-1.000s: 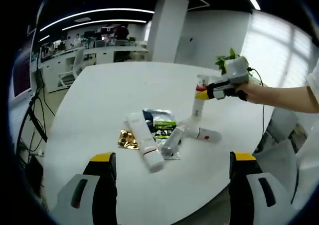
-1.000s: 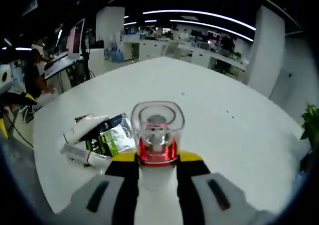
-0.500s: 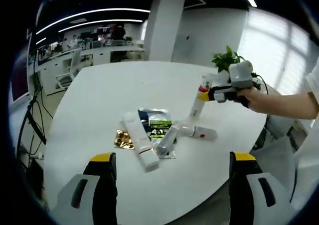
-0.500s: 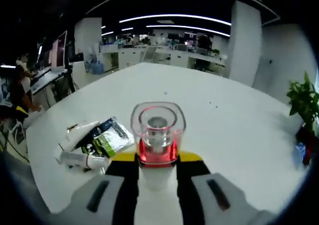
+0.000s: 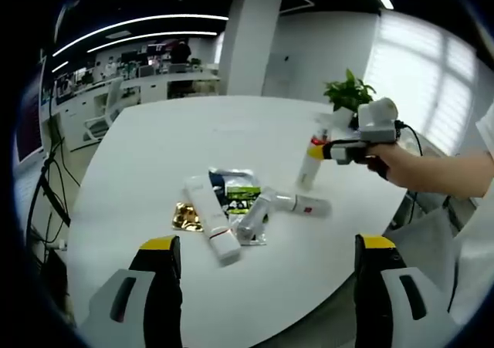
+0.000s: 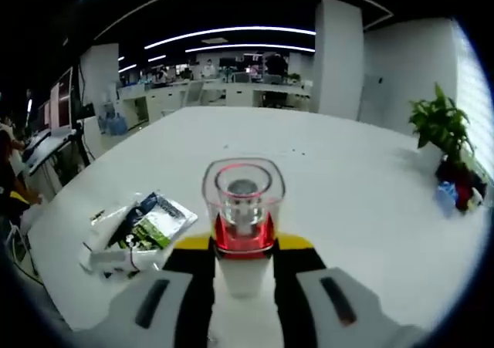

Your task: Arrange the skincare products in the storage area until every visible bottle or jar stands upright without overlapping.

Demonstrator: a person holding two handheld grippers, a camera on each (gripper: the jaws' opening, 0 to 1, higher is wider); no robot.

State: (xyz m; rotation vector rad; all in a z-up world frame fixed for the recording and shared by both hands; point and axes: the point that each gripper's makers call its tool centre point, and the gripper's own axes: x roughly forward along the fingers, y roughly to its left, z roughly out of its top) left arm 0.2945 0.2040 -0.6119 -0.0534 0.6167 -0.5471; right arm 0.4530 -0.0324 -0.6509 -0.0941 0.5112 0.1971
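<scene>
Right tongs [image 6: 243,257] clamp an upright bottle [image 6: 243,209] at frame centre; left tongs [image 5: 266,265] gape open below the heap of tubes [image 5: 231,213] mid-counter [image 5: 154,147].

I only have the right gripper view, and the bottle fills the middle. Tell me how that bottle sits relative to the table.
Observer: From the left gripper view, the bottle is upright in the right gripper, its base at the white table; whether it touches, I cannot tell.
Operator: Report what lies behind the pile from my side.
Observer: A gold sachet lies beside the long white tube, on the left in the left gripper view.
Operator: Give me the left gripper's state.
Observer: The left gripper is open, holding nothing, short of the pile.
</scene>
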